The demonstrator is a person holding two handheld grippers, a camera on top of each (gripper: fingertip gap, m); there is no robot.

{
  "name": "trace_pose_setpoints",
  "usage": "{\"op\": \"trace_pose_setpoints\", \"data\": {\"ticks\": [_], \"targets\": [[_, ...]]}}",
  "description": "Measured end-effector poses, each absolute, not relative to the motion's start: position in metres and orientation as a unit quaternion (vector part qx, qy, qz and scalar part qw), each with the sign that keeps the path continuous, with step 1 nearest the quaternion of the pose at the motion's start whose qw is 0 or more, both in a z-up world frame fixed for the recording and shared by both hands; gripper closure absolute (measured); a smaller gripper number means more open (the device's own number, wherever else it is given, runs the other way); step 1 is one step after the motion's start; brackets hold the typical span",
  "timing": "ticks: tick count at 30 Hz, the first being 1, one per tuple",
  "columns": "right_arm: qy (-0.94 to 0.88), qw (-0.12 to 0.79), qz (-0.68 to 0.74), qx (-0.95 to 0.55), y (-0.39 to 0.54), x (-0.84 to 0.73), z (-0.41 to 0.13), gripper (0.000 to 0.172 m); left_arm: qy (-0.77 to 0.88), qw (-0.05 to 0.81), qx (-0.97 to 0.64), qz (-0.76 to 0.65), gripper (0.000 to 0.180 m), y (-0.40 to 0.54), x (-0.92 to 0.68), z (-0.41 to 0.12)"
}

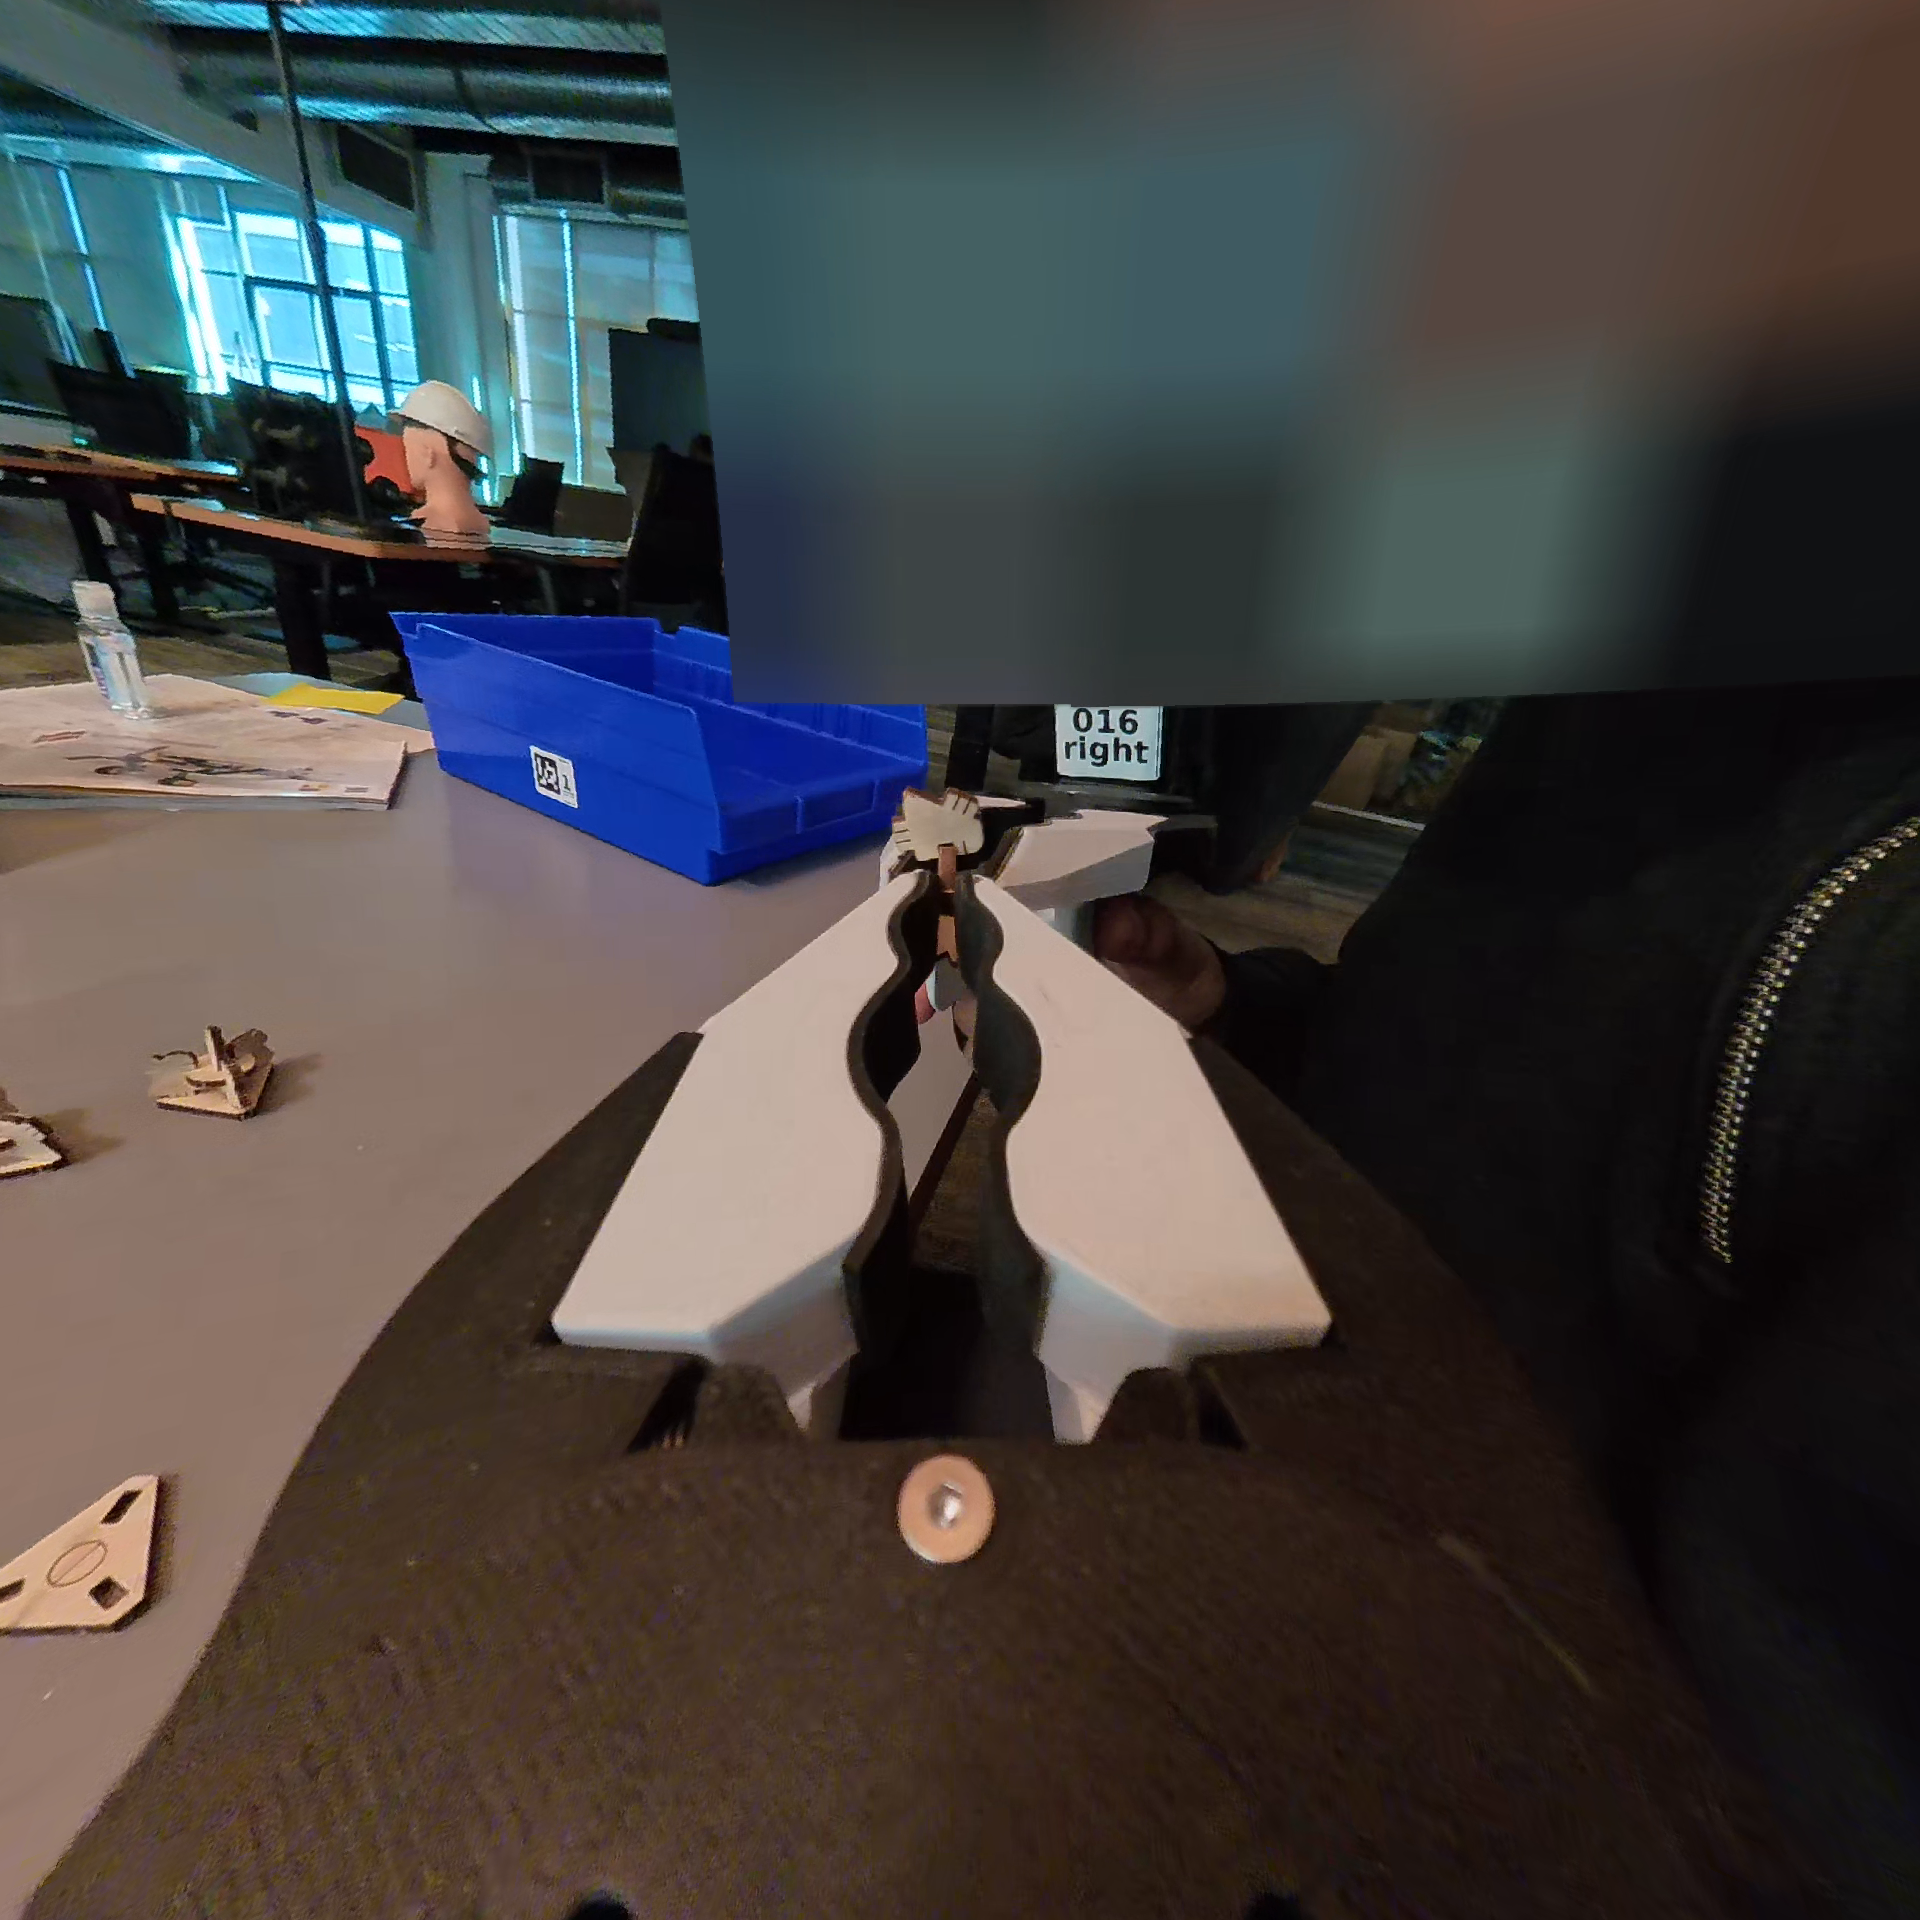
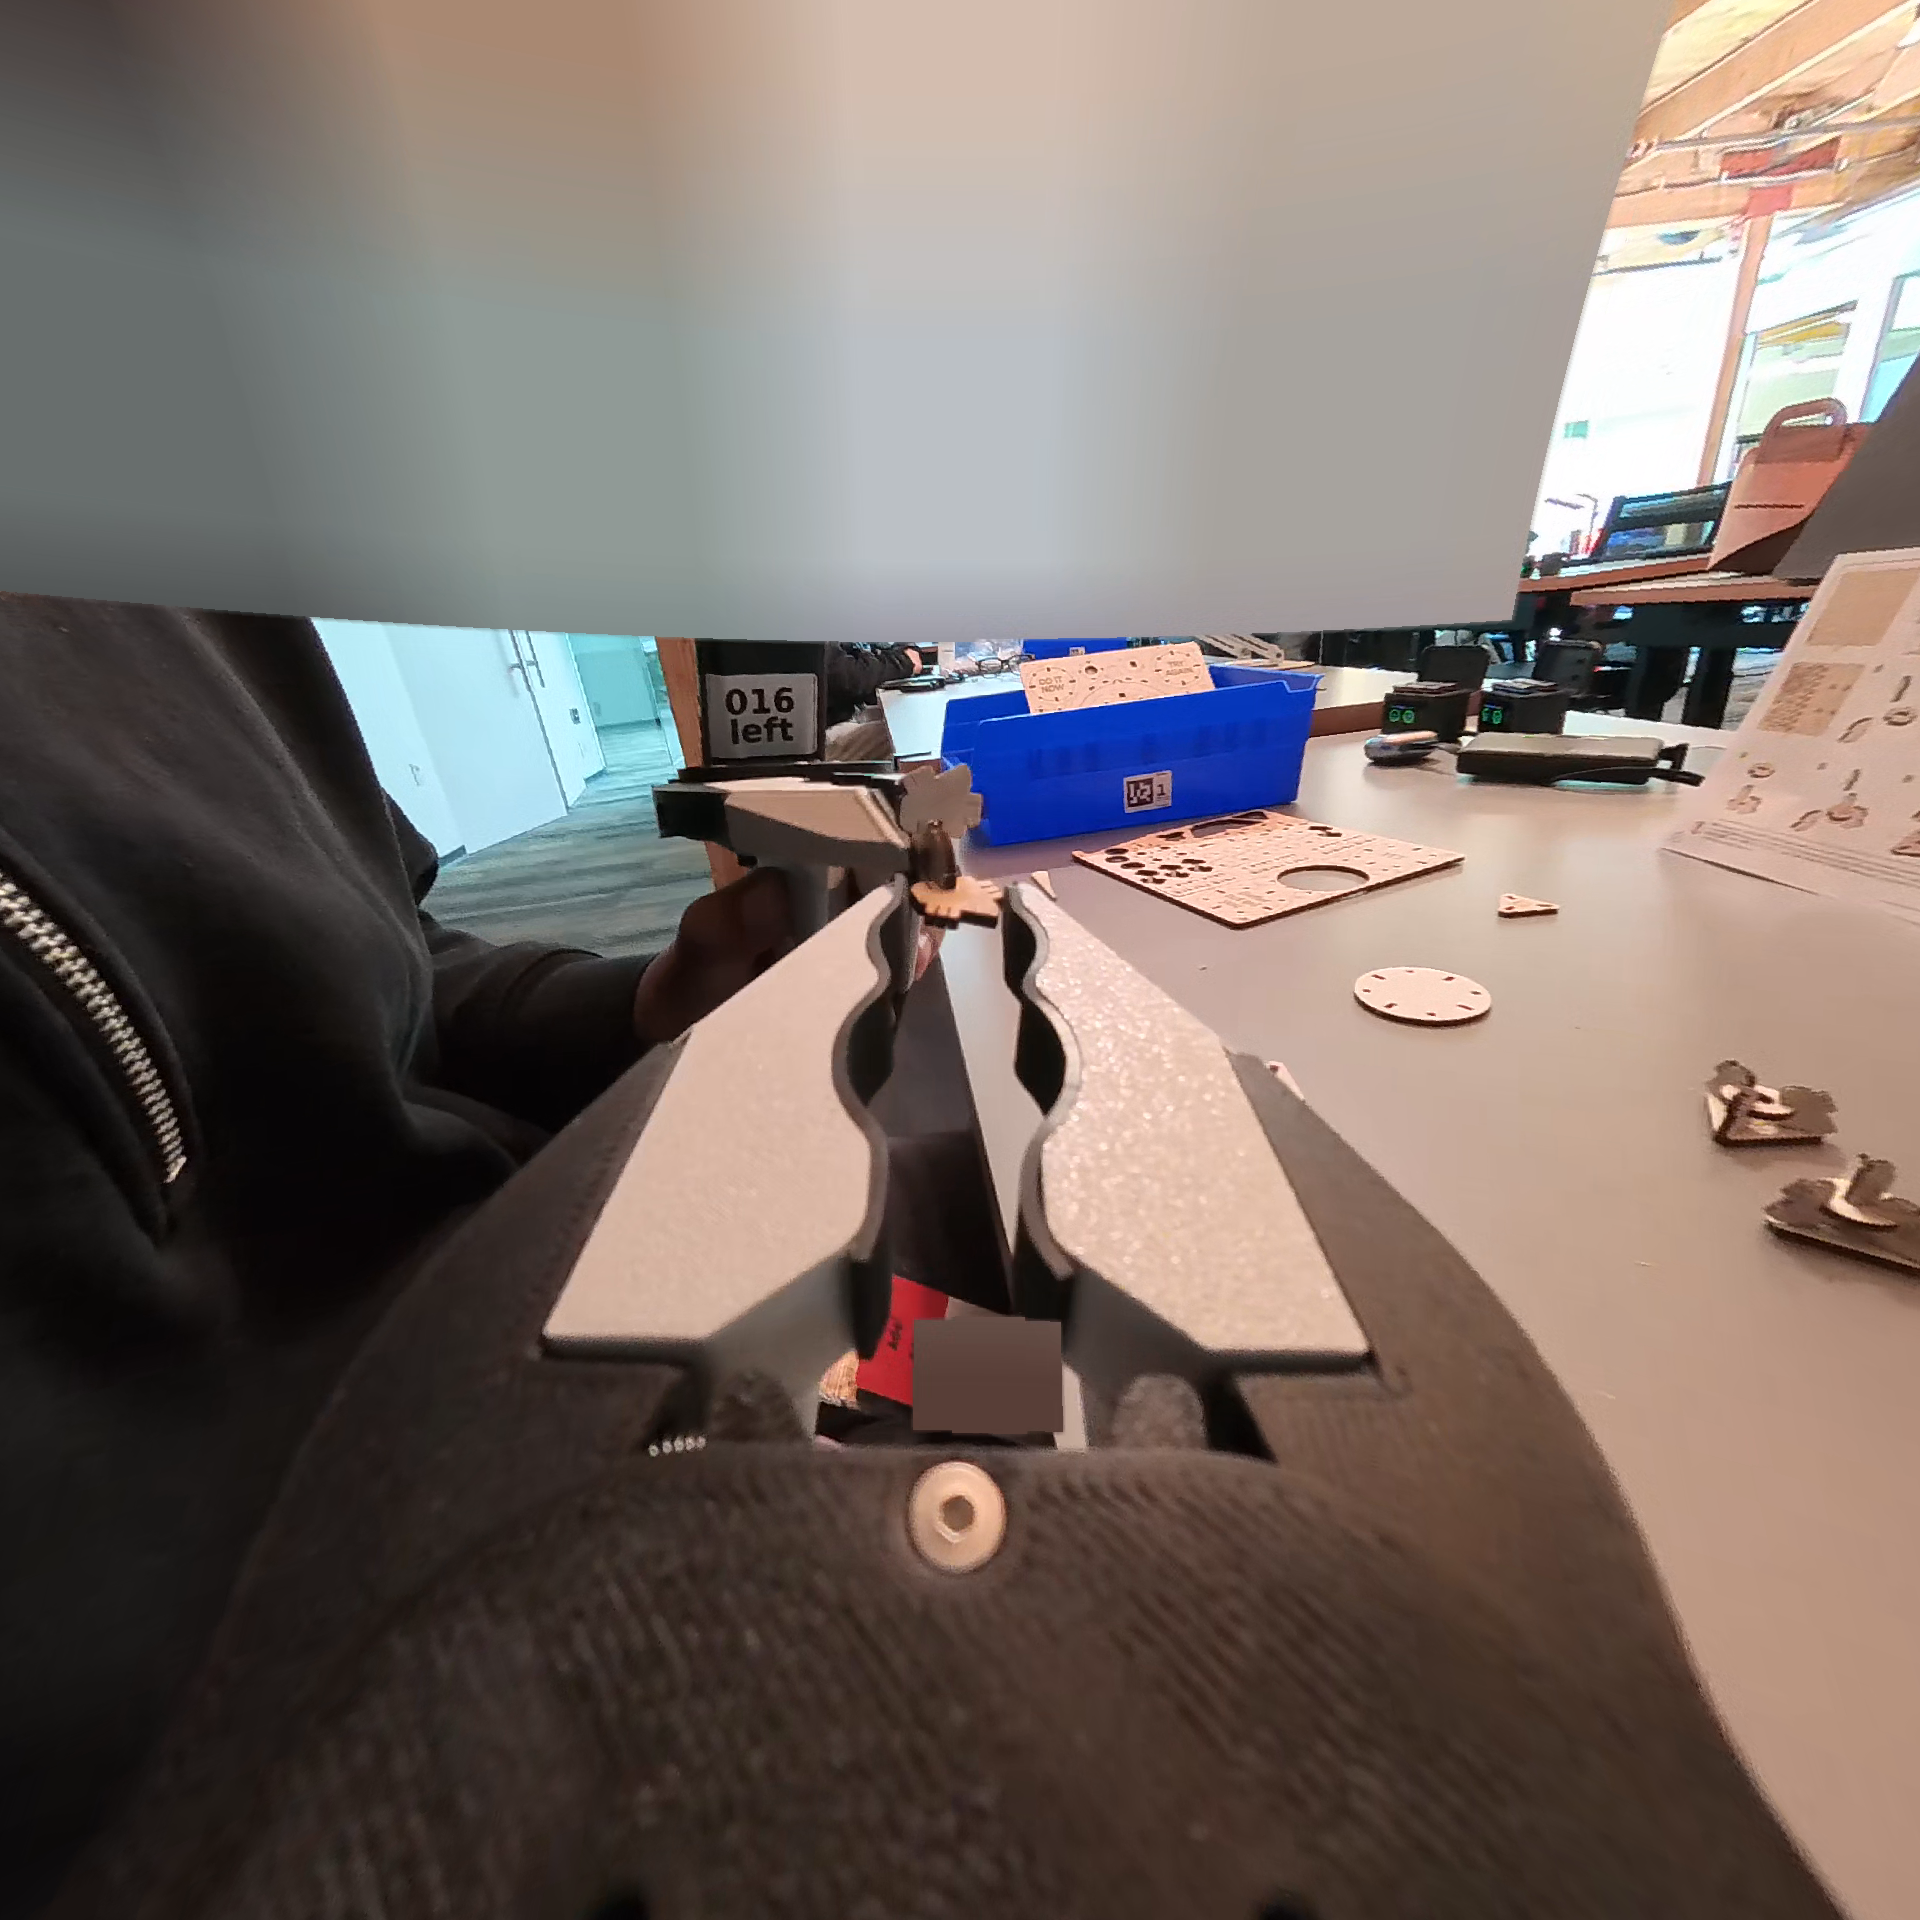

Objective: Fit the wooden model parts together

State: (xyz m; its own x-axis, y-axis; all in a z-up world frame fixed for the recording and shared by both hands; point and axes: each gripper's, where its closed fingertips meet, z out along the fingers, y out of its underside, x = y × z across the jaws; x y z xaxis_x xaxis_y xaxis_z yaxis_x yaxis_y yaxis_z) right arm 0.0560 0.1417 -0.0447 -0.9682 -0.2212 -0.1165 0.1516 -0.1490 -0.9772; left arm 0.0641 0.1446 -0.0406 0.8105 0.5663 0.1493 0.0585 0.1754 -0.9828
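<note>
In the left wrist view my left gripper is shut on a thin wooden strip held edge-on, with a pale paw-shaped wooden piece at its top. In the right wrist view the left gripper comes in from the left and holds this small assembly: an upper paw-shaped piece, a dark stem and a lower paw-shaped piece. My right gripper is closed onto the lower piece, which spans the space between its two pads. A white finger of the right gripper shows behind the assembly. Both are held above the grey table's near edge.
A blue bin stands behind, also in the left wrist view. On the table lie a cut-out wooden sheet, a round disc, small assembled pieces, a triangular plate, paper sheets and a bottle. My two grippers' fingertips are within a few centimetres of each other.
</note>
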Motion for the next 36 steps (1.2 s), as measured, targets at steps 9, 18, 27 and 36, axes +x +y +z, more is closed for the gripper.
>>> {"op": "trace_pose_setpoints", "data": {"ticks": [9, 18, 27, 36], "targets": [[0.647, 0.137, -0.75, -0.028, 0.1418, 0.0573, -0.0455, 0.157, -0.261, 0.733, -0.612, 0.14, 0.179, 0.1451, 0.0653, -0.0422], [0.651, 0.142, -0.744, -0.036, 0.1421, 0.0595, -0.0478, 0.157, -0.269, 0.742, -0.606, 0.099, 0.178, 0.1463, 0.0665, -0.0427], [0.653, 0.142, -0.743, -0.042, 0.1414, 0.0649, -0.0479, 0.157, -0.269, 0.748, -0.602, 0.08, 0.178, 0.1469, 0.067, -0.0431], [0.648, 0.096, -0.755, -0.037, 0.1348, 0.0557, -0.0481, 0.148, -0.271, 0.743, -0.605, 0.095, 0.178, 0.1424, 0.0618, -0.0418]]}}
